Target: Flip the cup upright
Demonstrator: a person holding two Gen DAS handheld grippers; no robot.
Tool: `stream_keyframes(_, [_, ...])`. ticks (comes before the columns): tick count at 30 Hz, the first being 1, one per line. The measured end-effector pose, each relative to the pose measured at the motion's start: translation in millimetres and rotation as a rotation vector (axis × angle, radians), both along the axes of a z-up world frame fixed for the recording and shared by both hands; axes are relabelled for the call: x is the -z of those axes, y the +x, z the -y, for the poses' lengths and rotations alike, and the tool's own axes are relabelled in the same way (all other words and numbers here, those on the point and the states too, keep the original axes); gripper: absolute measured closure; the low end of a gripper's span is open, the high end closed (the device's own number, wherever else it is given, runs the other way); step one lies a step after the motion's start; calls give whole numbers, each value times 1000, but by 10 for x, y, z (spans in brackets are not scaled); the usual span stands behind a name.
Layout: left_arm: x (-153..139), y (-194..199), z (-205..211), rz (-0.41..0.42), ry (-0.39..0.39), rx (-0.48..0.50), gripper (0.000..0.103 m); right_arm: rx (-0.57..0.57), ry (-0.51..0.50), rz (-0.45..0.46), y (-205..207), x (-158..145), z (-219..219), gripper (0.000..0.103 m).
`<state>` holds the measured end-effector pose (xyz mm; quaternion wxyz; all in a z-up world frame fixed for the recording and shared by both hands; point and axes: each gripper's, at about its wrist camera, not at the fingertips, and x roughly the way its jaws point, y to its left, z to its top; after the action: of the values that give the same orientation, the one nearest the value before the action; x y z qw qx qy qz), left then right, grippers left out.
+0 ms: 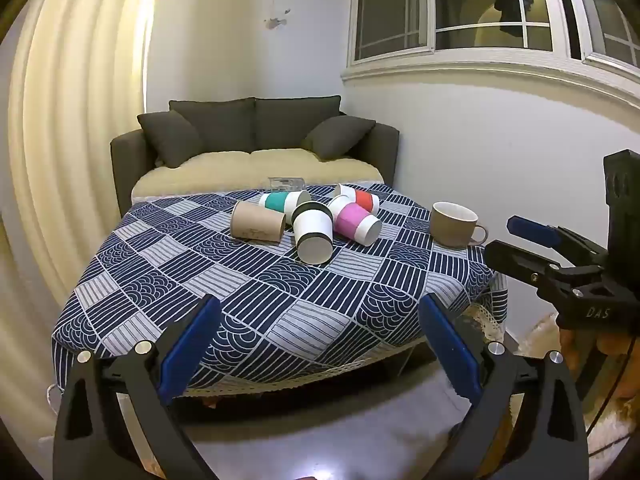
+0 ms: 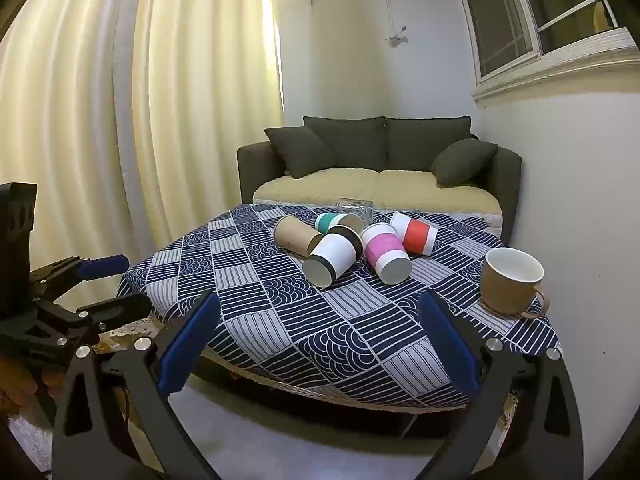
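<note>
Several paper cups lie on their sides in a cluster on the table: a brown one (image 1: 258,222) (image 2: 298,237), a white and black one (image 1: 313,233) (image 2: 334,259), a pink one (image 1: 356,224) (image 2: 386,253), a teal one (image 1: 282,201) (image 2: 336,222) and a red one (image 1: 360,198) (image 2: 414,234). A tan mug (image 1: 454,224) (image 2: 510,282) stands upright at the right edge. My left gripper (image 1: 320,344) is open and empty before the near edge. My right gripper (image 2: 320,344) is open and empty too, also back from the table.
The table carries a blue and white patterned cloth (image 1: 240,304) (image 2: 320,320). A clear glass (image 1: 286,183) (image 2: 354,207) stands at the far edge. A dark sofa (image 1: 256,140) (image 2: 380,152) is behind, a curtain (image 1: 72,140) left, a wall (image 1: 500,152) right.
</note>
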<state>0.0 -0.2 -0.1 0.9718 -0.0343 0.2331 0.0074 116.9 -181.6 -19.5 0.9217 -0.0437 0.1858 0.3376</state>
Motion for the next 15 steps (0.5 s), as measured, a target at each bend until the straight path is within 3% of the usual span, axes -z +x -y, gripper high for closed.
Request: stream_keyframes(15, [-14, -43, 21, 1, 14, -3, 7, 0, 0, -2, -5, -6, -5, 5])
